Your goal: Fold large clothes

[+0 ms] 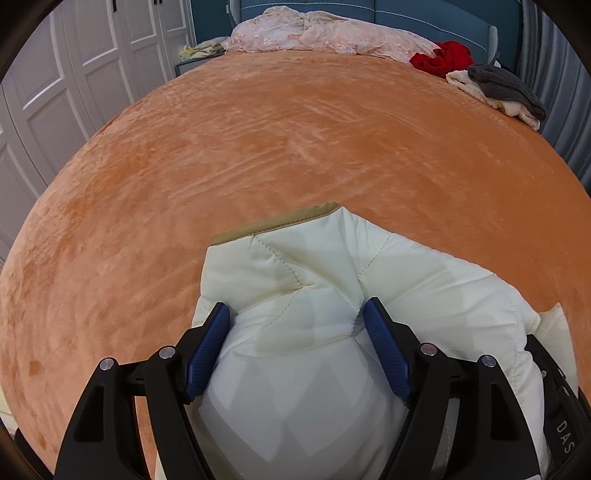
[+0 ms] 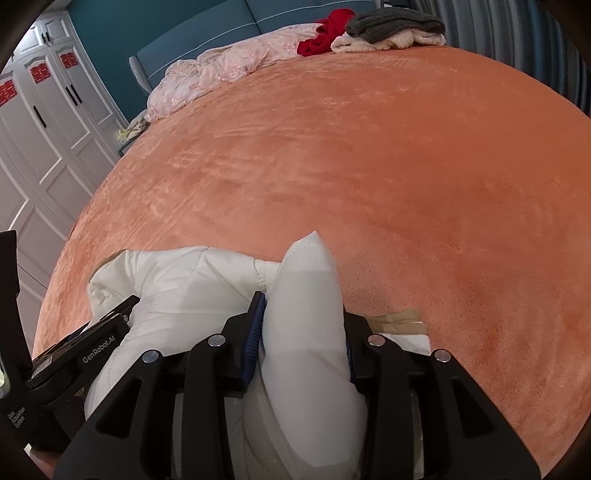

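Note:
A cream quilted jacket [image 1: 314, 266] with a tan collar trim [image 1: 280, 223] lies bunched at the near edge of an orange plush bed cover [image 1: 295, 129]. My left gripper [image 1: 295, 304] has both blue pads pressed against a puffy bulge of it. In the right wrist view the same jacket [image 2: 184, 280] spreads to the left. My right gripper [image 2: 301, 302] is shut on an upright fold of it, which hides the right pad. The two grippers sit close side by side. The left gripper's black body [image 2: 92, 347] shows at the lower left of that view.
At the far end of the bed lie a crumpled pink quilt [image 1: 314, 33], a red garment [image 1: 443, 57] and a grey and cream pile of clothes [image 1: 506, 88]. White wardrobe doors [image 1: 74, 74] stand to the left. A blue headboard [image 1: 406, 14] is behind.

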The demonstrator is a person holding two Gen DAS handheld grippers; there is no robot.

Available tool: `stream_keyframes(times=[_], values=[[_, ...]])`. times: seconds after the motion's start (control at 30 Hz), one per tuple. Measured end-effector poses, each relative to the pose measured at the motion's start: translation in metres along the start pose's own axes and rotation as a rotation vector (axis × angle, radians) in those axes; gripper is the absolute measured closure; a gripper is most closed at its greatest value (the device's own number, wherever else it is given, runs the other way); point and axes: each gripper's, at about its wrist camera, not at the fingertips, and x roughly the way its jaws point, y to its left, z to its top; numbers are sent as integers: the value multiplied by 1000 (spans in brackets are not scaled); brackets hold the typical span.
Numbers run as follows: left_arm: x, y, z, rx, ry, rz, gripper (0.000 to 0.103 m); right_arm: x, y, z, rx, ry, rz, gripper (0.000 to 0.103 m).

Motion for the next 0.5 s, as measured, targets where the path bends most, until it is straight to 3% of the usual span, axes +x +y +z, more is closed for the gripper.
stream_keyframes(times=[0.27, 0.4, 0.5], values=[[-1, -1, 0, 4, -5, 14, 28, -2, 0, 0, 3, -15, -6, 69], [-6, 0, 2, 4, -1, 11, 28, -12, -2, 3, 20, -33, -24, 60], [-22, 5, 3, 9, 14, 10, 28, -44, -3, 5, 53, -89, -74, 55]])
